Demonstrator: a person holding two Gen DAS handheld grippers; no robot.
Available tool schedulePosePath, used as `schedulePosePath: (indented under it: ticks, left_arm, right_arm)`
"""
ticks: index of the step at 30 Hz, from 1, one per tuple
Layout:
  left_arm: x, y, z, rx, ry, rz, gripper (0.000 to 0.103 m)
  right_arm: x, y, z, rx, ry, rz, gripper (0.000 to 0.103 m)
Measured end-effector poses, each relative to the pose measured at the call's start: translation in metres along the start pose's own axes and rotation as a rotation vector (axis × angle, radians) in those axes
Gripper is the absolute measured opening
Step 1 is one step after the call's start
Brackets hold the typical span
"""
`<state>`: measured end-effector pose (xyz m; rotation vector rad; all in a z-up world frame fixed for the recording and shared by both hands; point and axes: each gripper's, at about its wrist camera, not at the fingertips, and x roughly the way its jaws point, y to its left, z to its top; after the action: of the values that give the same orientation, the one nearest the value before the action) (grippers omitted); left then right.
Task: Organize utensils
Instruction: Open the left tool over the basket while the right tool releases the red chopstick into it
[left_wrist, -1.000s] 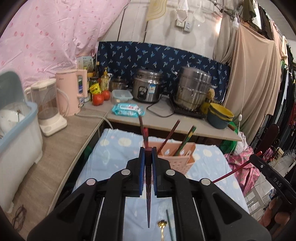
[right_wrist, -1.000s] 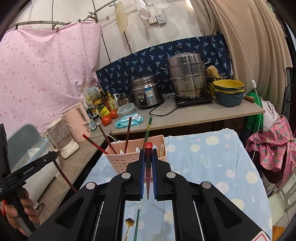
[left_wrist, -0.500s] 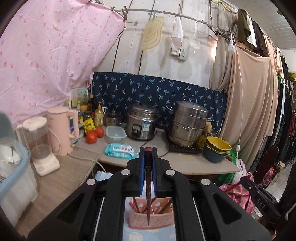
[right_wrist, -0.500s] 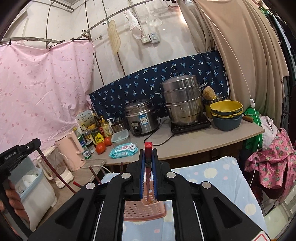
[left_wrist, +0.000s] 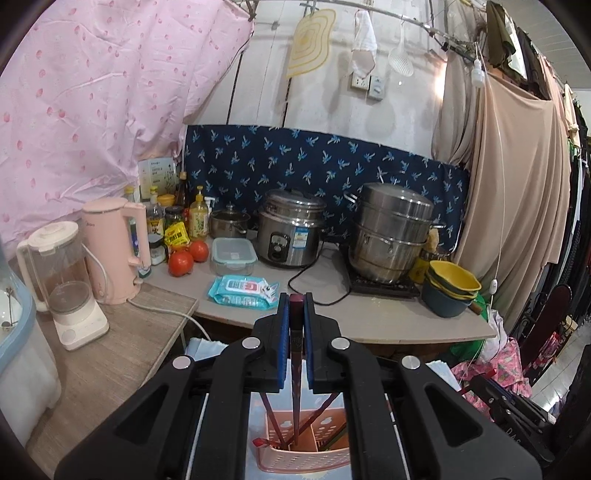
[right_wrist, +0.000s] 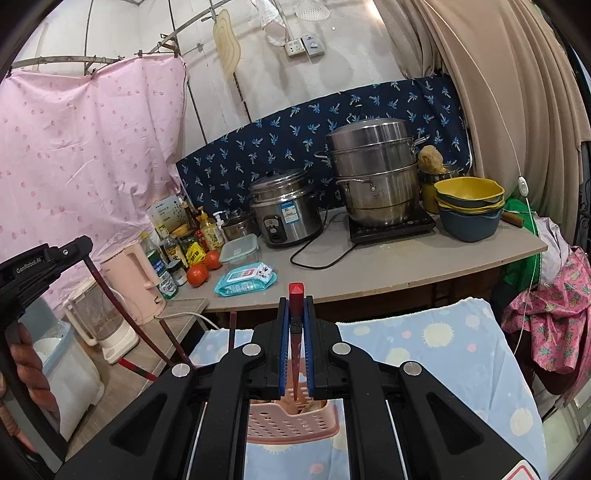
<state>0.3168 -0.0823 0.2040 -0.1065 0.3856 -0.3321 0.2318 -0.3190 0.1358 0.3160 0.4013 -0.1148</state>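
My left gripper (left_wrist: 295, 306) is shut on a dark red chopstick (left_wrist: 295, 354) that hangs point down. Its tip sits over the pink slotted utensil basket (left_wrist: 306, 461), which holds several other chopsticks (left_wrist: 317, 413). My right gripper (right_wrist: 295, 310) is shut on a red-capped chopstick (right_wrist: 296, 291), with its lower end above the same basket (right_wrist: 291, 424). In the right wrist view the left gripper (right_wrist: 44, 258) shows at the left edge, held by a hand (right_wrist: 22, 369). The right gripper's body (left_wrist: 517, 406) shows low on the right in the left wrist view.
The basket stands on a table with a blue dotted cloth (right_wrist: 443, 343). Behind it a counter (right_wrist: 388, 266) carries a rice cooker (left_wrist: 288, 232), a steamer pot (left_wrist: 388, 236), stacked bowls (left_wrist: 450, 291), a wipes pack (left_wrist: 243, 291), tomatoes (left_wrist: 181, 262), a pink kettle (left_wrist: 114, 247) and a blender (left_wrist: 62, 280).
Both grippers have moved forward over the basket with their chopsticks still held. The basket has slid from mid-frame to the bottom of each view, and the spoon on the cloth is out of sight.
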Motion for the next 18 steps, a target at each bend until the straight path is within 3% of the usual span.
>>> schedulePosePath:
  ticks: [16,17,18]
  left_arm:
    - [0.03,0.015,-0.034,-0.039,0.097,0.014,0.007]
    - [0.03,0.016,-0.035,-0.045,0.101,0.017,0.012]
    - [0.03,0.017,-0.036,-0.049,0.104,0.018,0.025]
  right_arm:
    - [0.034,-0.005,-0.021,0.0,0.074,-0.017,0.007]
    - [0.035,-0.005,-0.021,-0.002,0.076,-0.019,0.008]
    - [0.035,-0.005,-0.022,0.0,0.072,-0.026,0.009]
